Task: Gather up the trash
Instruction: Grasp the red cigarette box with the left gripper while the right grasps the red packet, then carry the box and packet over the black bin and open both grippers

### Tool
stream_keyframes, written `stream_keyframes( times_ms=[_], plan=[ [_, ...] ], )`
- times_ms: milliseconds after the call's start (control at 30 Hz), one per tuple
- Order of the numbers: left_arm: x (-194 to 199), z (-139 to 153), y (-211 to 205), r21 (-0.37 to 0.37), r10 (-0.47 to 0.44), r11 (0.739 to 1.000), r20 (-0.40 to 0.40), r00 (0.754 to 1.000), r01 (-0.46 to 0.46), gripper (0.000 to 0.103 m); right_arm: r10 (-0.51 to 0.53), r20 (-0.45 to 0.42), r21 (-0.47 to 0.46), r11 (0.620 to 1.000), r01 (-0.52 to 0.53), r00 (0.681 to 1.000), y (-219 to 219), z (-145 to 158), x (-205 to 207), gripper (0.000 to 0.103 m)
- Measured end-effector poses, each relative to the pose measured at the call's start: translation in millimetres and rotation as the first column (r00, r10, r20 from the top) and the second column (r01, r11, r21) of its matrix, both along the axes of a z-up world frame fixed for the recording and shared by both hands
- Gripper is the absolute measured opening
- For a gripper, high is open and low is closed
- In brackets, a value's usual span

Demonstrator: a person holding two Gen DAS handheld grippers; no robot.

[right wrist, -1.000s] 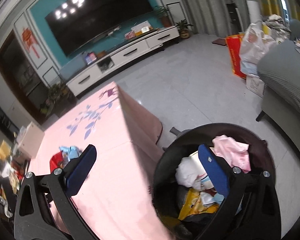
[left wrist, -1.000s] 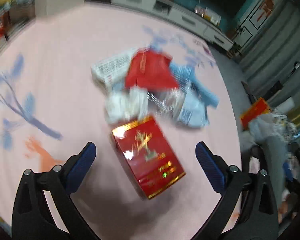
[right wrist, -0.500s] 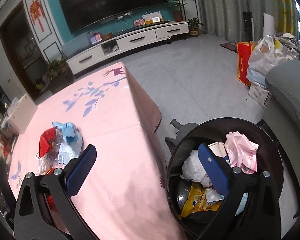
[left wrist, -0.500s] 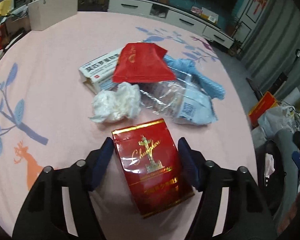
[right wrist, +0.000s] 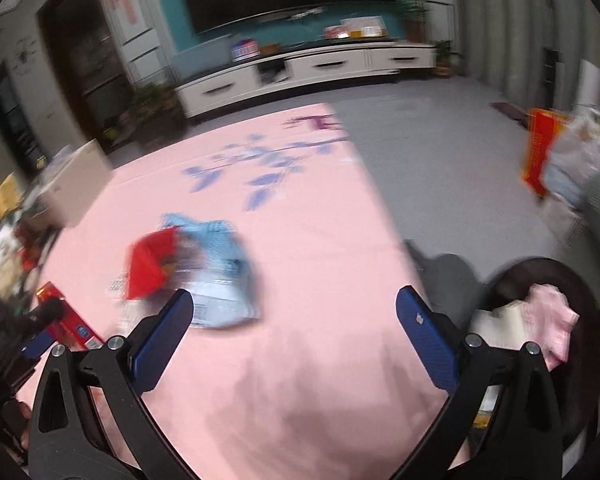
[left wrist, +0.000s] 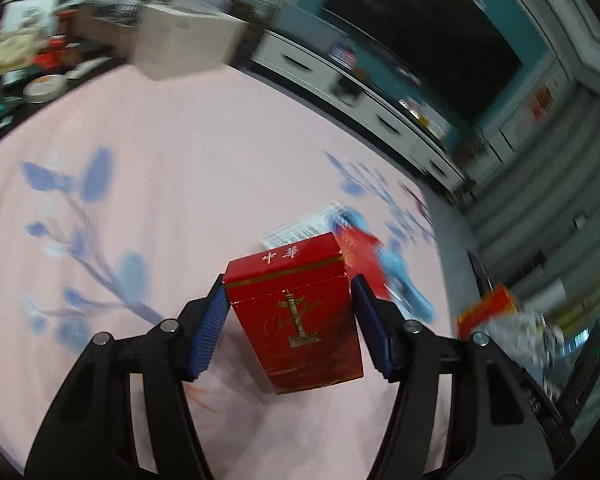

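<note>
Left gripper (left wrist: 288, 320) jaws closing on red box (left wrist: 300, 316); trash pile (right wrist: 196, 272) blurred

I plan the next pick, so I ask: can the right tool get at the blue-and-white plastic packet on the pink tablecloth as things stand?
Probably yes. The right tool stands open and empty, and the plastic packet lies just beyond its left finger on the pink tablecloth, with nothing between them. Only the red wrapper overlaps the packet's far side.

Red cigarette box (left wrist: 300, 316) upright, lifted above pink tablecloth; remaining trash heaped behind.
</note>
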State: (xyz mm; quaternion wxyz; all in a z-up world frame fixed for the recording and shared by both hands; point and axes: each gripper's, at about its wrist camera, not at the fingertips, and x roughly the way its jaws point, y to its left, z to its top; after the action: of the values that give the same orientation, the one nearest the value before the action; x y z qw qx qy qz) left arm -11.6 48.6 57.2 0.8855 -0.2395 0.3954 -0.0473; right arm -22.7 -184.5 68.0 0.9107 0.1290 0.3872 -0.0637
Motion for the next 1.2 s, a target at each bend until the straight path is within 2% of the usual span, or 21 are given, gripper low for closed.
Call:
stream_keyframes(
  times_ms=[100,267,533,567,733,767,867,1000,1200],
  plan=[
    [2.6,-0.6,28.3,0.011,0.098,0.995,-0.010,0.995,-0.098,0.062,0.071,-0.015,0.018,0.997,-0.071,0.997,30.7,2.2,32.6,0.094],
    [5.0,-4.8,54.7,-0.066,0.130,0.989,-0.036,0.991,-0.132,0.062,0.139,-0.068,0.106,0.986,-0.132,0.988,68.3,-7.2,77.1,0.079],
    [14.6,-10.9,51.2,-0.102,0.109,0.988,-0.059,0.992,-0.115,0.062,0.171,-0.162,-0.001,0.985,-0.174,0.972,108.8,-33.0,112.0,0.078],
    [15.8,-11.5,51.2,-0.100,0.106,0.989,-0.060,0.993,-0.112,0.062,0.171,-0.166,-0.015,0.984,-0.176,0.971,110.6,-35.4,113.2,0.075],
    [16.4,-11.1,47.2,-0.107,0.092,0.989,-0.060,0.994,-0.098,0.062,0.187,-0.207,-0.038,0.979,-0.199,0.960,110.8,-49.9,116.4,0.046],
    [16.9,-11.7,47.1,-0.107,0.090,0.990,-0.060,0.994,-0.096,0.062,0.191,-0.205,-0.041,0.978,-0.203,0.960,110.3,-50.1,116.3,0.041],
    [18.3,-12.7,45.8,-0.111,0.081,0.990,-0.056,0.995,-0.087,0.062,0.196,-0.177,-0.032,0.978,-0.204,0.965,105.8,-44.5,109.8,0.037],
    [17.1,-10.0,40.4,-0.108,0.070,0.991,-0.047,0.996,-0.074,0.062,0.201,-0.127,-0.012,0.979,-0.204,0.971,95.6,-26.9,94.0,0.036],
    [11.9,-2.5,23.3,-0.081,0.024,0.996,-0.011,1.000,-0.025,0.062,0.195,-0.001,0.026,0.980,-0.195,0.981,63.4,16.1,48.1,0.036]
  ],
)
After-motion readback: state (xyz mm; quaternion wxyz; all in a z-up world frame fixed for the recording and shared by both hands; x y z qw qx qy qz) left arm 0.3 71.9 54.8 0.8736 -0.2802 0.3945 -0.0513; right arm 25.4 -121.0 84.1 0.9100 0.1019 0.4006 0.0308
